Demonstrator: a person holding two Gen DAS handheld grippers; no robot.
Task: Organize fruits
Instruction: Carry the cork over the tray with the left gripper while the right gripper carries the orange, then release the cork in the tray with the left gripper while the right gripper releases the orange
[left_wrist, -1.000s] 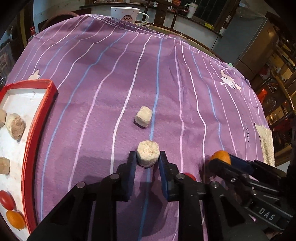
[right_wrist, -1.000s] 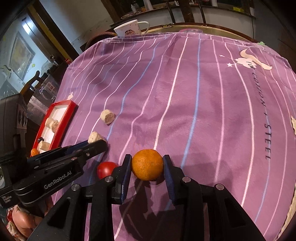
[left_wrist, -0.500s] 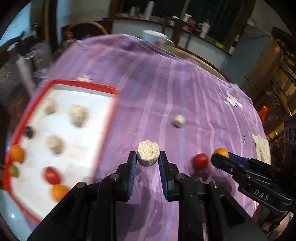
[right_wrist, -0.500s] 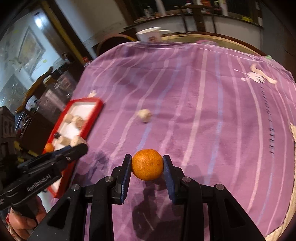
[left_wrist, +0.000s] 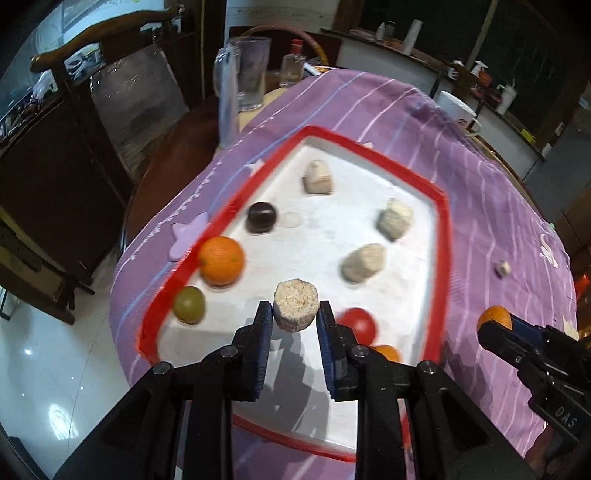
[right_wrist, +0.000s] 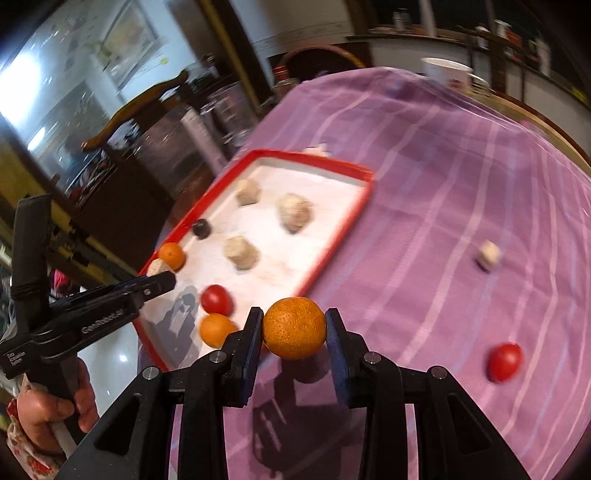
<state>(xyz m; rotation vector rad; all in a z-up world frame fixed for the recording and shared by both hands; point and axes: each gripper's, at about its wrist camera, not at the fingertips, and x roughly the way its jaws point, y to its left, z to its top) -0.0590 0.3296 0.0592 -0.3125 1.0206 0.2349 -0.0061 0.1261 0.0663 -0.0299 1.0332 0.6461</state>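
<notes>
Red-rimmed and white inside, the shallow rectangular tray (left_wrist: 441, 206) lies on the purple striped cloth of the worktop (left_wrist: 491, 206) in the left wrist view, holding three pale beige chunks, a dark round fruit (left_wrist: 261, 217), a large orange mandarin (left_wrist: 221, 261) against the near-left rim, a green grape (left_wrist: 189, 305), a red cherry tomato (left_wrist: 357, 325) and a small orange fruit partly hidden behind a finger. The left tongs (left_wrist: 295, 325) point steeply down over the tray's near half, clamped on a pale, speckled cylindrical chunk (left_wrist: 295, 309). One more beige cube (left_wrist: 502, 268) sits on the cloth, well to the tray's right. In the right wrist view the same tray (right_wrist: 356, 218) shows at upper left, blurred. The right tongs (right_wrist: 294, 334) are closed on a round orange mandarin (right_wrist: 294, 328), held above the cloth just beside the tray's near corner. A loose red tomato (right_wrist: 504, 362) lies on the cloth to the right. At the lower left, a person's hand (right_wrist: 48, 413) grips the other tool's handle.
</notes>
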